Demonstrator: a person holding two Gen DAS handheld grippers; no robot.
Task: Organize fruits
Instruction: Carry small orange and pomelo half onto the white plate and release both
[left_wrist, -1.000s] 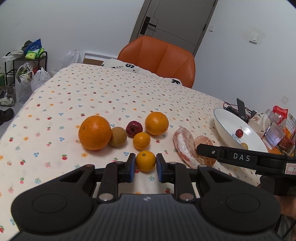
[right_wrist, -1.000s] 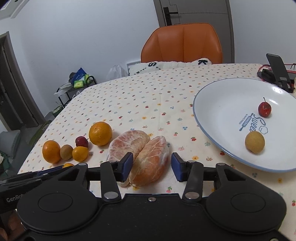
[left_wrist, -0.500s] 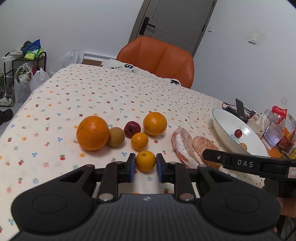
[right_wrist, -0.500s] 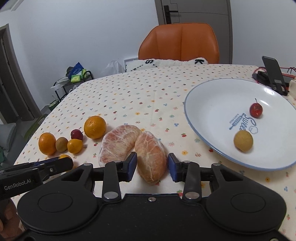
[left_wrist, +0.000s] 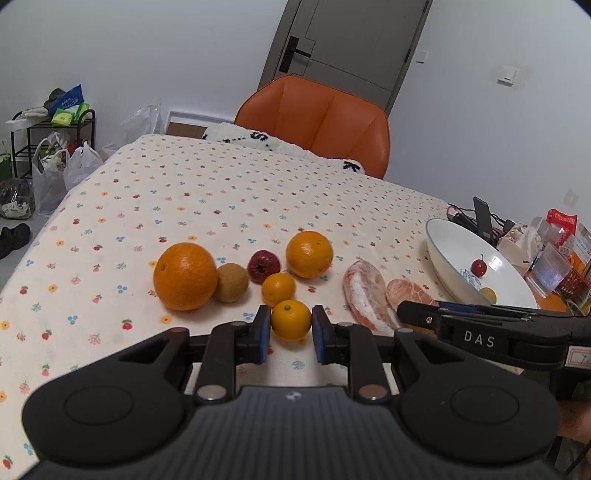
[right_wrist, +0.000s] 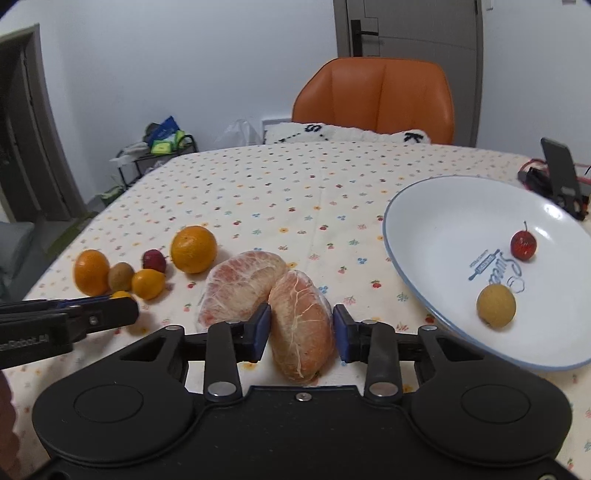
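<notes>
The left hand-held gripper brackets a small mandarin resting on the floral-clothed counter, its blue pads just beside the fruit with slight gaps on either side, so no firm grip is evident. The right hand-held gripper straddles the nearer peeled pomelo segment, pads at or almost at its flanks, contact uncertain; a second pomelo segment lies touching it on the left. Behind the mandarin sit a large orange, a kiwi and a medium orange, while the white plate on the right holds a small red fruit and a yellowish round fruit.
</notes>
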